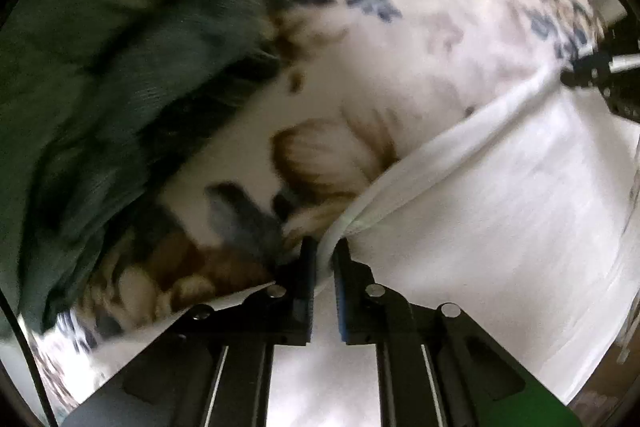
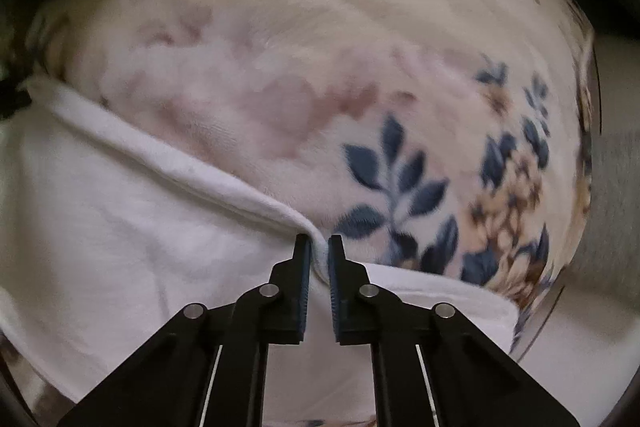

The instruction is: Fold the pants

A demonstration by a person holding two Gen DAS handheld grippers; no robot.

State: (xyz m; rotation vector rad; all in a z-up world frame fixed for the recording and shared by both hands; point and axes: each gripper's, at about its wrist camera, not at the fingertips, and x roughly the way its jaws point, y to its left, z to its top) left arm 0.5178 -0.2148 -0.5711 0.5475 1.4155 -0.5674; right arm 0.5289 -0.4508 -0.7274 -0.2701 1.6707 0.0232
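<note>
Floral blanket [image 2: 320, 27] under white pants [image 2: 120, 227]; dark green cloth [image 1: 100, 67] alongside.

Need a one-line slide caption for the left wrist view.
Left gripper shut on the hem of the white pants, lying on a floral blanket.

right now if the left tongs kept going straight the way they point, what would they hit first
Probably the floral blanket just past the white pants edge the left tongs are shut on; depth is unclear.
</note>
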